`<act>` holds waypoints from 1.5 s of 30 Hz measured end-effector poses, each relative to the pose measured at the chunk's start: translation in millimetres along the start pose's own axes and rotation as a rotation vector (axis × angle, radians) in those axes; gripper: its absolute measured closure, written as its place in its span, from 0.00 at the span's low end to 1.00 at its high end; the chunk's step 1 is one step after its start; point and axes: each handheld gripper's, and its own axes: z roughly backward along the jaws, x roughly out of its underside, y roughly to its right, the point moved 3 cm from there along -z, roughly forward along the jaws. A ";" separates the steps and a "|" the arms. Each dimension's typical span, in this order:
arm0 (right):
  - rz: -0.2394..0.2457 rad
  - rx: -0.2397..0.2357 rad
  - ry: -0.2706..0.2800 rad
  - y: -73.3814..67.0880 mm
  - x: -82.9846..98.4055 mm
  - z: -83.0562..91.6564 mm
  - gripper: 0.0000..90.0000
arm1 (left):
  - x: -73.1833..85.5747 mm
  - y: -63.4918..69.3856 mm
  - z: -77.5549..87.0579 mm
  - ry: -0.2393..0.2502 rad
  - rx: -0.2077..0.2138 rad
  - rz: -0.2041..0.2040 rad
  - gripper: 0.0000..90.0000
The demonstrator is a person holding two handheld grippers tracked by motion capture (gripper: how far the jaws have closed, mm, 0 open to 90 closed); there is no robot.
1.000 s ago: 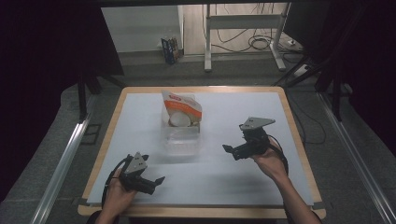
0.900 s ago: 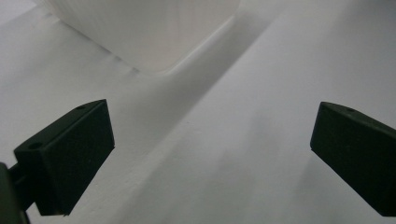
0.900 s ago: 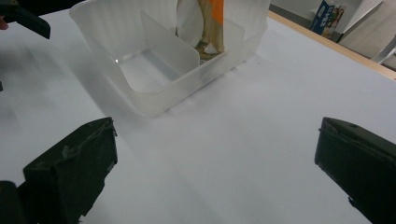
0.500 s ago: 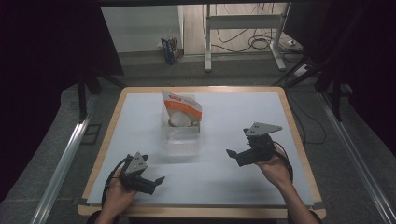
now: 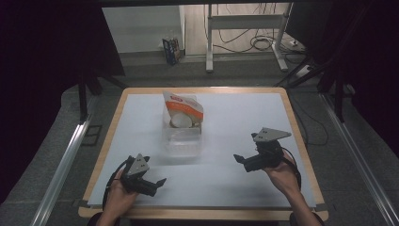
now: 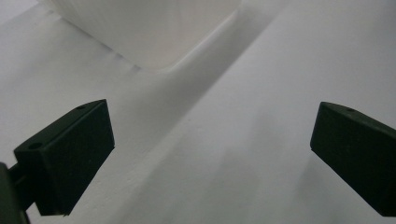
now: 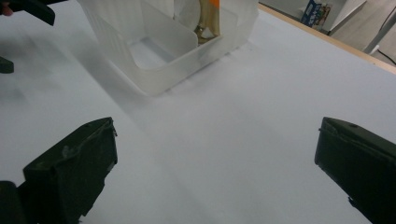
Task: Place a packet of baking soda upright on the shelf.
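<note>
A clear plastic container (image 5: 180,139) with a divider stands mid-table. An orange-and-white bag (image 5: 183,109) stands upright in its far compartment; the near compartment looks empty. My left gripper (image 5: 155,177) rests near the table's front left, open, with nothing between its jaws. From the left gripper view a container corner (image 6: 154,32) lies ahead of the open left gripper (image 6: 210,154). My right gripper (image 5: 241,162) is held to the right of the container, open and empty, pointing left. The right gripper view has the container (image 7: 163,60) and bag (image 7: 210,16) ahead of the open right gripper (image 7: 215,172).
The white table top (image 5: 235,117) has a wooden rim (image 5: 296,136). My left gripper (image 7: 28,11) shows at the top left of the right gripper view. Behind the table are a floor, desk legs and cables (image 5: 263,44).
My right gripper has drawn back toward the near edge and a little to the right, away from the container. The left gripper has stayed put.
</note>
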 end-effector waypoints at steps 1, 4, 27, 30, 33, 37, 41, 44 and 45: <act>-0.002 0.003 -0.002 0.1 1.4 0.9 0.00 | 0.0 0.0 0.0 -0.001 -0.001 0.000 0.00; -0.002 0.017 -0.009 0.9 5.8 3.8 0.00 | -0.1 0.2 -0.2 0.002 -0.001 0.003 0.00; -0.034 0.099 -0.025 2.6 38.1 35.9 0.00 | -0.3 0.6 -1.3 -0.006 -0.006 0.000 0.00; -0.036 0.114 -0.028 3.0 44.1 40.4 0.00 | -0.3 0.7 -1.5 -0.007 -0.007 -0.001 0.00; -0.038 0.132 -0.035 3.4 49.9 43.5 0.00 | -0.3 0.7 -1.5 -0.008 -0.007 -0.001 0.00; -0.048 0.159 -0.045 4.8 59.1 47.9 0.00 | -0.3 0.7 -1.4 -0.008 -0.009 -0.001 0.00; -0.063 0.174 -0.051 7.7 66.8 51.6 0.00 | -0.3 0.6 -1.4 -0.008 -0.010 0.000 0.00; -0.075 0.192 -0.063 10.9 73.1 52.7 0.00 | -0.2 0.4 -1.4 -0.008 -0.010 0.001 0.00; -0.076 0.200 -0.069 12.5 75.0 52.4 0.00 | -0.1 0.4 -1.4 -0.010 -0.010 -0.001 0.00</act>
